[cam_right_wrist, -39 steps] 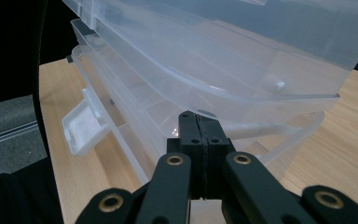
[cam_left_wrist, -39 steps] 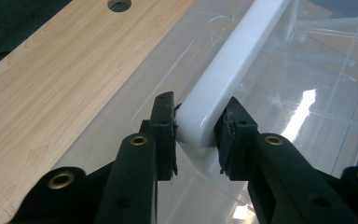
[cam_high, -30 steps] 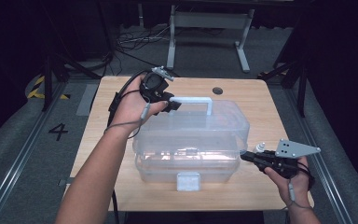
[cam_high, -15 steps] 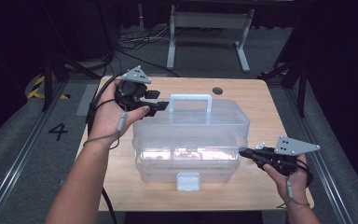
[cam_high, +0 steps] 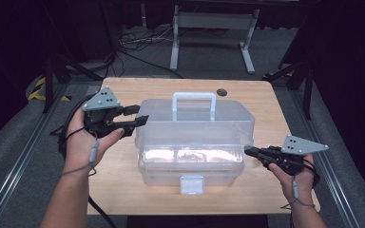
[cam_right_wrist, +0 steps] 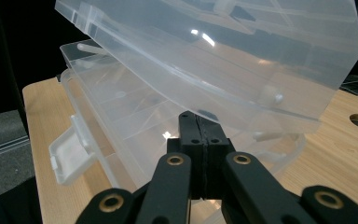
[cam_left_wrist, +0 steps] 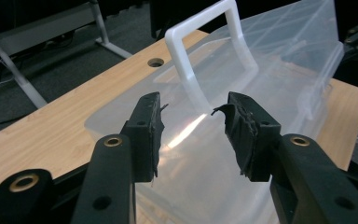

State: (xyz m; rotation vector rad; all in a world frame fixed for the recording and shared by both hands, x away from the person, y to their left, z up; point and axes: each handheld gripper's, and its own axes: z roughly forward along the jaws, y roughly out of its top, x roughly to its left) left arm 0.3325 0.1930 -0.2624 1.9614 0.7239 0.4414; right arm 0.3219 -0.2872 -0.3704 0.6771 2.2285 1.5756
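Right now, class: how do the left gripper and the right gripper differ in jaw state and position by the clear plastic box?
The left gripper has its jaws apart, at the clear plastic box's raised lid; the right gripper has its jaws pressed shut. The left gripper sits higher, at the box's left end; the right gripper sits low at its right end, under the lid's edge. Both are black and hand-held.

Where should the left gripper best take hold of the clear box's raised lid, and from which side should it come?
Probably at the lid's left end edge, coming from the left. The lid is tilted up, so that thin edge stands free of the box body, and the open left gripper already faces it. The white handle on top is another choice, but it lies farther in.
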